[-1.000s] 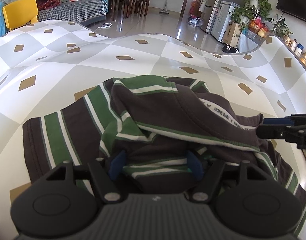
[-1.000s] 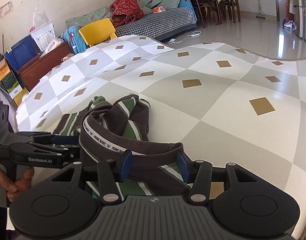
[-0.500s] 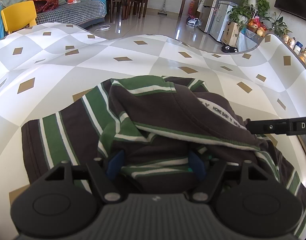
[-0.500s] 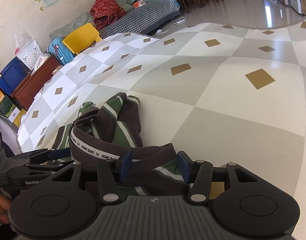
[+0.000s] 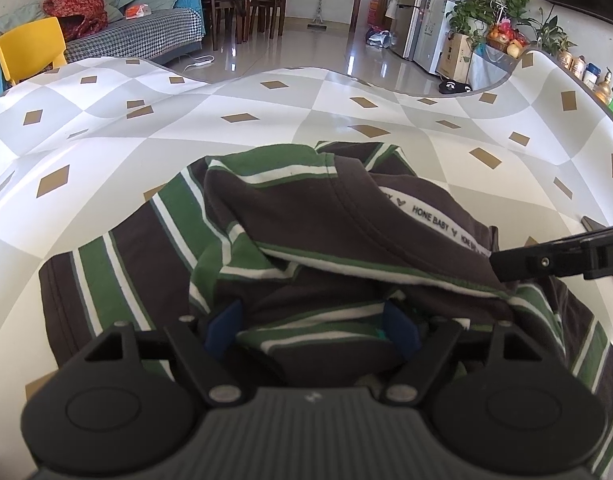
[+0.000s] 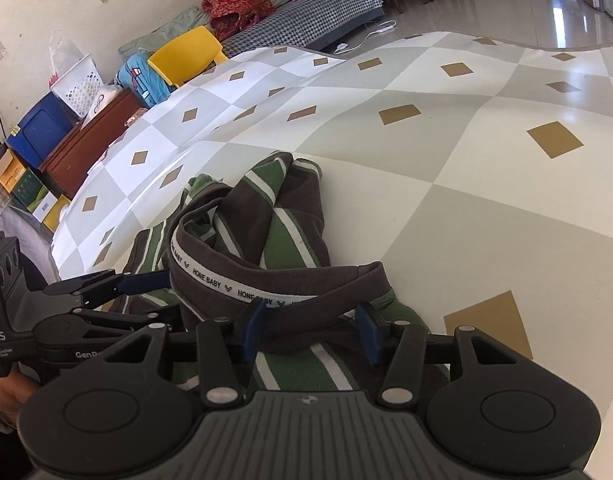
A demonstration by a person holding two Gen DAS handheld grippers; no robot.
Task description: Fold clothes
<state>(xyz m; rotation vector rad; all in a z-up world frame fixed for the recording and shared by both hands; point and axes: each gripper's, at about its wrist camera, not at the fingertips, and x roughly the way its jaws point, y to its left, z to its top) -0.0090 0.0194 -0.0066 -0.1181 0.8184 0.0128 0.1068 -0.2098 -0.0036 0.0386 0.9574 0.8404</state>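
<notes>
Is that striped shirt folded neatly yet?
No. The striped shirt lies bunched and rumpled, its collar twisted upward.

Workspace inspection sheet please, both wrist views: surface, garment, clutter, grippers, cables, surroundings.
Surface: checked tablecloth with tan diamonds, wavy at the far edge.
Job's things: one striped garment, brown, green and white, bunched and partly doubled over; lettered collar tape facing up.
Clutter: nothing seen on the cloth apart from the garment.
Grippers: left gripper has garment fabric between its jaws, which are opening; right gripper straddles the collar edge, grip cannot be told.
Cables: white power strip and cord on the floor beyond the table.
Surroundings: yellow chair, sofa piled with textiles, plants, storage boxes.
</notes>
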